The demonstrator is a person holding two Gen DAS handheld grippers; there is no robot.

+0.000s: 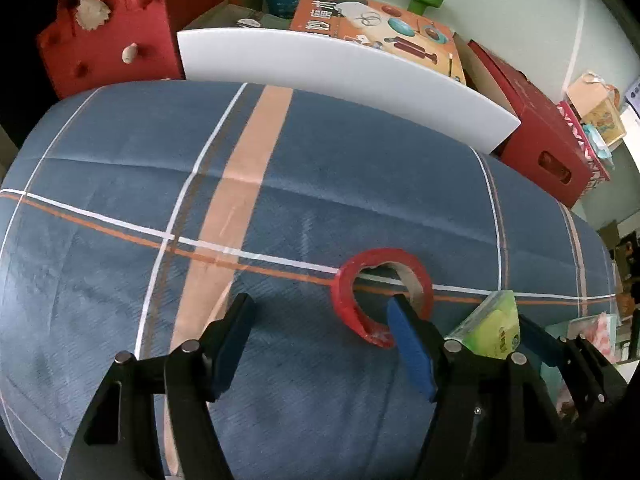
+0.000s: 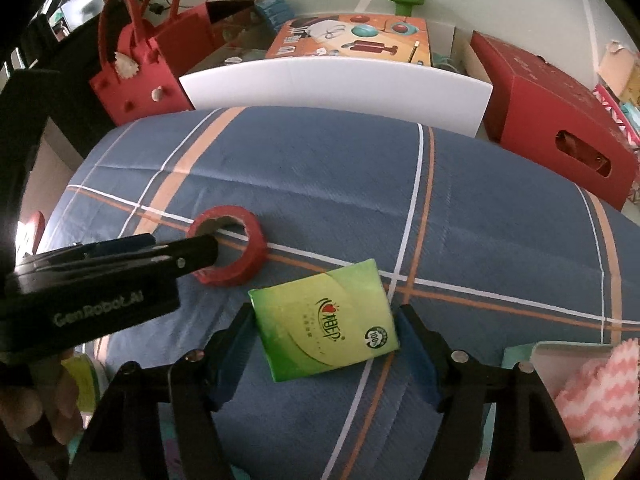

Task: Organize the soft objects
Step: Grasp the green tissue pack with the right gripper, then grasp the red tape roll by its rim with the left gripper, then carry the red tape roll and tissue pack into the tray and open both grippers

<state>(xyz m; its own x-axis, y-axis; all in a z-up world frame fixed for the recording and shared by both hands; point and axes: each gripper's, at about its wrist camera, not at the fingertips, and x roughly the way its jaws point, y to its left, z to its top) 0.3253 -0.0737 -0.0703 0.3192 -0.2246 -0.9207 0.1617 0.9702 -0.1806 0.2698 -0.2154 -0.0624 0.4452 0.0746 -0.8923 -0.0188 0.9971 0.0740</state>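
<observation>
Two pick-ups are being set up at once on the blue plaid-covered surface (image 2: 320, 168). The right tongs (image 2: 324, 344) are lowered around the green tissue pack (image 2: 326, 326), which lies flat on the cloth between the two blue pads; a sliver of cloth shows at each side, so the pack is straddled but not yet pinched, and the tongs are read as released. The left tongs (image 1: 320, 344) are placed at the red tape roll (image 1: 382, 298), which lies flat just beside the pack: one finger (image 1: 410, 344) is dipped into the roll's hollow, the other stands well outside on the cloth. Nothing is clamped there either — the jaws stand apart, with only the near wall of the roll between them.

The step in hand is judged to be the approach and closing for a grasp. For the pack, a modest further squeeze is called for, since the soft wrapper will give and may buckle if pressed hard. For the roll, the outer finger must be brought in against the rim before any lift.

As to writing: the pack is printed with a red logo containing a heart, Chinese characters too small to be read surely, and a round "100%" seal. "GenRobot.AI" is lettered on the left tool's body in the right wrist view. An orange box (image 2: 352, 40) behind a white board (image 2: 340, 84) bears Chinese characters that cannot be read.
</observation>
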